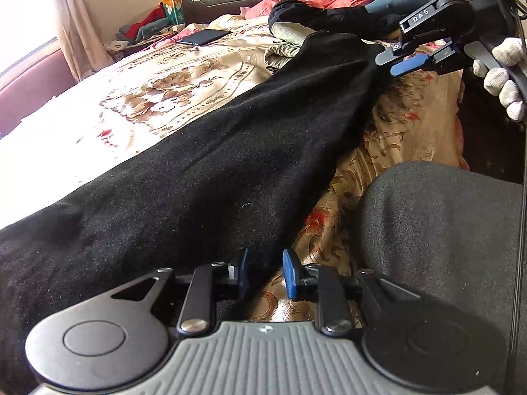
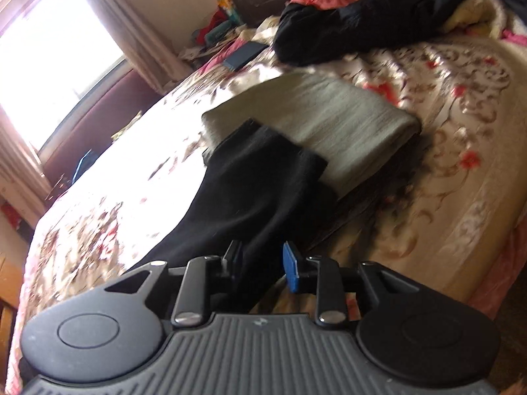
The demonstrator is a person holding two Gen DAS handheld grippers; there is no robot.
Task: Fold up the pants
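Lying lengthwise across the floral bed cover (image 1: 184, 75), black pants (image 1: 204, 171) halved along the legs, cross-folds remaining; left gripper (image 1: 265, 271) and right gripper (image 2: 262, 265) parted, gripping nothing, cloth edge between.

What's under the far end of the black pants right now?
The far end of the black pants lies over a corner of a folded grey-green garment, which rests on the floral bedspread. How far the garment extends beneath the pants is hidden.
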